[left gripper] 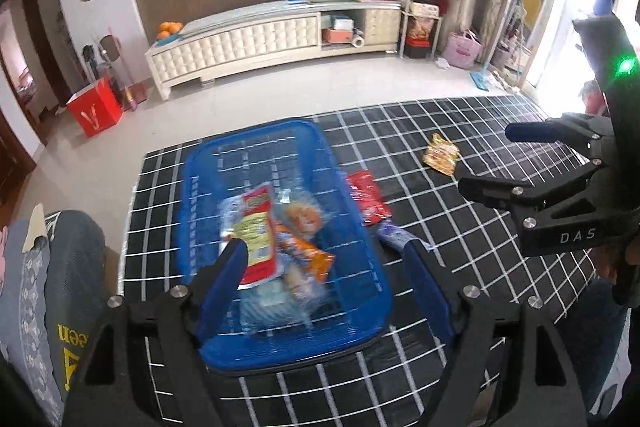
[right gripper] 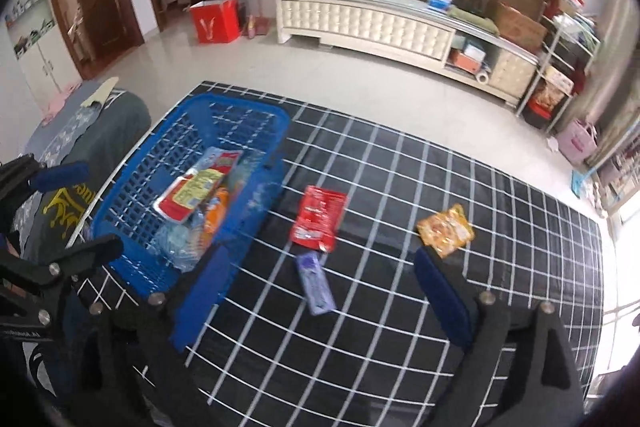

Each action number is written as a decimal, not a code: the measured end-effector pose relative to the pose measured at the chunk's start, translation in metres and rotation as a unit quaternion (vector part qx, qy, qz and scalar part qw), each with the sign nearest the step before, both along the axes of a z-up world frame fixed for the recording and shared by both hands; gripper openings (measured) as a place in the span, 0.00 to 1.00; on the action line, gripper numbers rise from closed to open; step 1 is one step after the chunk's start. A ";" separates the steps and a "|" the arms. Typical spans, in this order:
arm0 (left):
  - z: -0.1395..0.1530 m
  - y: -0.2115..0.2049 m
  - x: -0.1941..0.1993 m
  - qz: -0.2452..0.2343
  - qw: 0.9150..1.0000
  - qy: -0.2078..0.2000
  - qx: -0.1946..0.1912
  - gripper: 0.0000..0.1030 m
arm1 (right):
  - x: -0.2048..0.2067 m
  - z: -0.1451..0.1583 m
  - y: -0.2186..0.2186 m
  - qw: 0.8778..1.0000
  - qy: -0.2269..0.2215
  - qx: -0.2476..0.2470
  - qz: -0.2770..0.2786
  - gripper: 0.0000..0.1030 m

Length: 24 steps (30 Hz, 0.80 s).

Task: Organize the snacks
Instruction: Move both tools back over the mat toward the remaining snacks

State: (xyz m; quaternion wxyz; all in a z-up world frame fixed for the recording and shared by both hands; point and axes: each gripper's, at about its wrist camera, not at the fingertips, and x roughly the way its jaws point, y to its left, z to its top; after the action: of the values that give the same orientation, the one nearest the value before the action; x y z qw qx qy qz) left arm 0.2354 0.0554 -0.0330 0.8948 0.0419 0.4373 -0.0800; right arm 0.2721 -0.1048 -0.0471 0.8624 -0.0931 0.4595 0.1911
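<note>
3 packets point(right gripper: 316, 219) ahead of spread right tool point(right gripper: 320, 291)

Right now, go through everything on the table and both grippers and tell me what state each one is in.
Blue basket: upright, holding several snack packets.
Red packet: lying flat on the checked cloth, outside the basket.
Purple packet: flat on the cloth, just below the red one.
Orange packet: flat on the cloth, apart from the others.
Left hand-held gripper: open, empty, over the basket.
Right hand-held gripper: open, empty.
</note>
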 end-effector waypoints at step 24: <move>-0.060 -0.129 0.099 0.015 0.991 0.133 0.024 0.76 | 0.044 -0.056 -0.141 0.990 0.055 0.060 -0.119 1.00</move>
State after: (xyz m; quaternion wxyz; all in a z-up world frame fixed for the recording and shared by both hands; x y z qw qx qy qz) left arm 0.3340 -0.0734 -0.0930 0.8285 0.0454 0.5549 -0.0608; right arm 0.3157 -0.2459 -0.1034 0.8563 0.0247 0.5019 0.1190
